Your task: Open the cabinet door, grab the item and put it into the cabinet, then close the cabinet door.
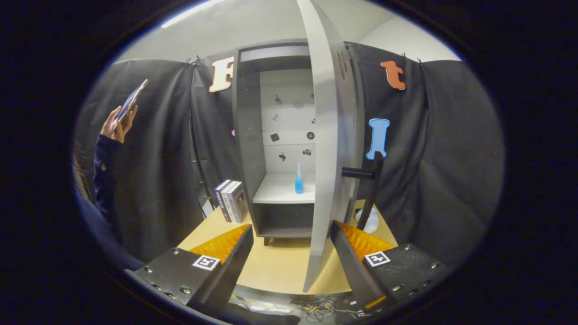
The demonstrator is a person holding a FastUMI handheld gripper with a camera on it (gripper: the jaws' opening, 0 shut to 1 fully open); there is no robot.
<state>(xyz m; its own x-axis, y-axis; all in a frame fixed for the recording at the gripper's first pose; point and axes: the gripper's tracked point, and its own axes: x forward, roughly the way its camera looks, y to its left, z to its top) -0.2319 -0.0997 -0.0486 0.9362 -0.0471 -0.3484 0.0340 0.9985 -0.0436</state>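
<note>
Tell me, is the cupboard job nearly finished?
Nearly. The blue bottle already stands on the shelf inside the cabinet. The gripper is open and holds nothing, with the edge of the open door just beside one finger. Only closing that door is left.

Door hides cabinet's right part; white object behind door half hidden.

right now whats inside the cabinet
A blue bottle stands on the cabinet shelf; the compartment below looks dark. The open door hides the right part. The tool is open, empty.
</note>
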